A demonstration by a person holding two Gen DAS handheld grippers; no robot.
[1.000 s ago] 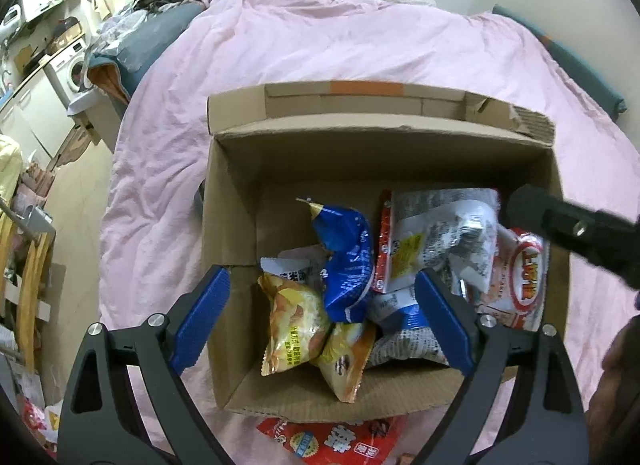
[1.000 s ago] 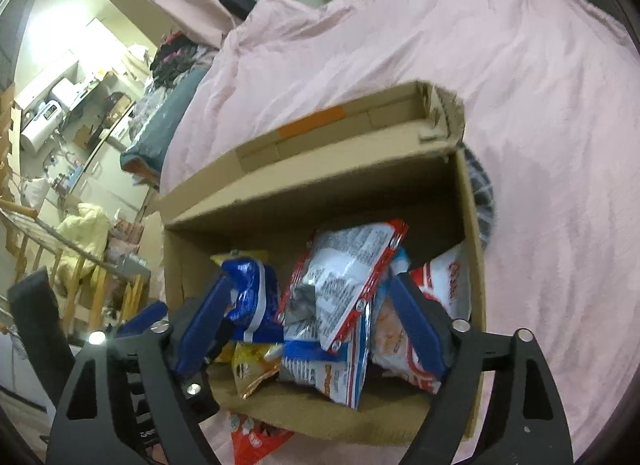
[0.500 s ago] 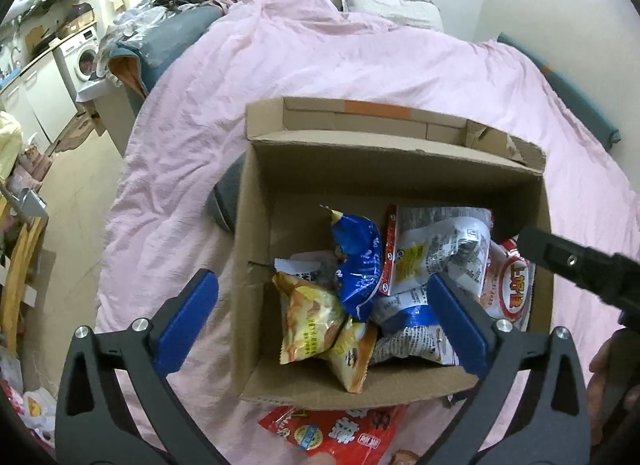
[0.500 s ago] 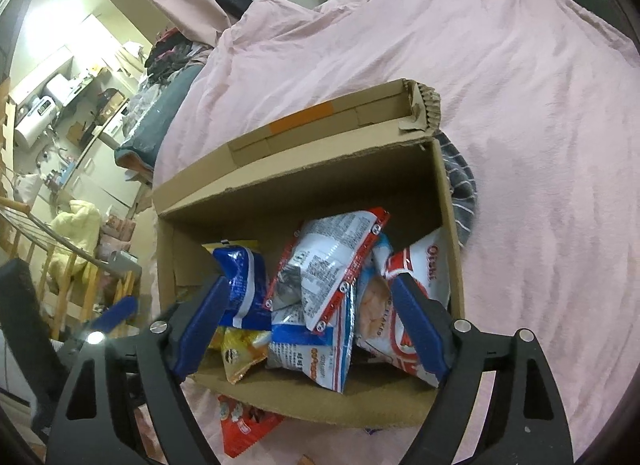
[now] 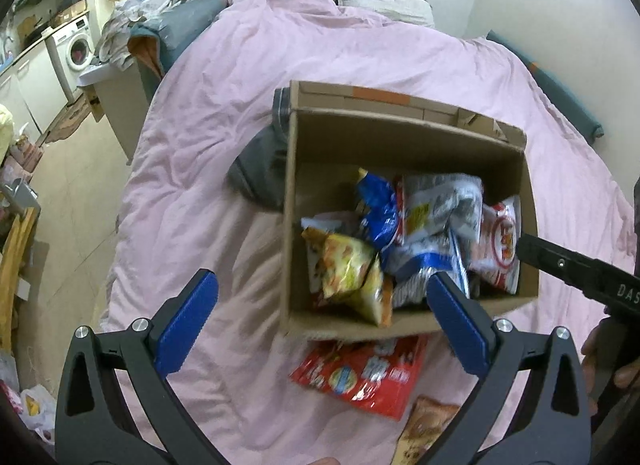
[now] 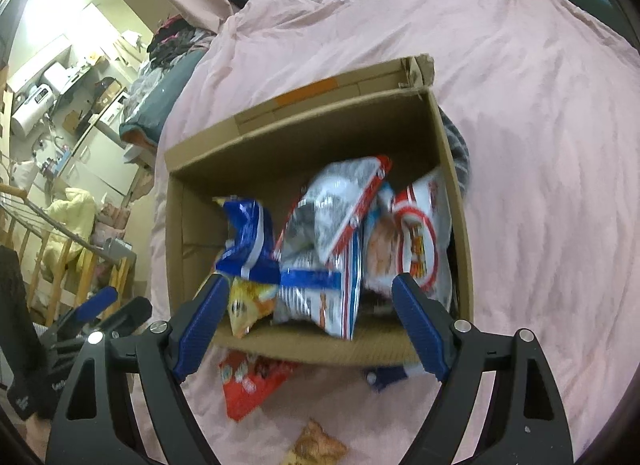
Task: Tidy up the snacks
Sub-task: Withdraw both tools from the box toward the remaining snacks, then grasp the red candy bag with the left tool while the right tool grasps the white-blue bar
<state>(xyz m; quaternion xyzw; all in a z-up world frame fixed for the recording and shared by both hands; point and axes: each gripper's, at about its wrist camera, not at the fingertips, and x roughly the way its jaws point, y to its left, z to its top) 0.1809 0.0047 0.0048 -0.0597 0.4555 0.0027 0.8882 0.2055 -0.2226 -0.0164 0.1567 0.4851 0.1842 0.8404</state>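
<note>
A: Starting at the left, what is the left claw [image 5: 322, 307] doing?

B: Its blue pads stand spread wide with nothing between them. It hangs over the pink duvet [image 5: 208, 153] of the bed, and its right pad overlaps the near right corner of the cardboard box [image 5: 289, 233] in the left wrist view. Whether it touches the cardboard I cannot tell.

A: And the snacks?

B: Most are inside the box, ahead of that claw and off to its right. From left to right: a yellow bag [image 5: 344, 269], a blue bag [image 5: 376, 205] standing behind it, a white and grey bag [image 5: 440, 201] with a blue and white packet [image 5: 424, 269] under it, then a white bag with a red ring [image 5: 502, 241] against the right wall.

A: Anything outside the box?

B: A red packet [image 5: 360, 373] lies flat on the duvet just in front of the box's near wall, between the left claw's two pads and below them in the frame. A brown packet [image 5: 424, 429] lies nearer still, to its right.

A: And the right claw [image 6: 310, 321]?

B: Also open, empty, jaws parted a little less widely. It sits just at the near wall of the box, with the blue and white packet showing between its pads beyond the tips. The red packet lies under its left side.
</note>
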